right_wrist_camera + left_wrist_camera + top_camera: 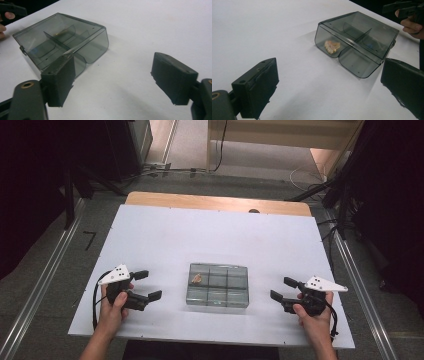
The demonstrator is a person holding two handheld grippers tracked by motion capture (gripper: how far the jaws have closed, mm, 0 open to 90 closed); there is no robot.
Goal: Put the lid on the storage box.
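Inspection finding: smoked transparent compartment box (218,285) is sitting on the white table (165,235) between the left gripper (148,285) and the right gripper (282,289), well apart from both and touching neither. Both grippers are resting in the person's hands with jaws standing wide apart, gripping nothing. Seen along the left gripper's jaws, the box (357,40) is lying ahead and slightly right; along the right gripper's jaws it (62,40) is lying ahead and left. Box is showing internal dividers, a closed clear lid and a small pale orange item (332,47) in one compartment.
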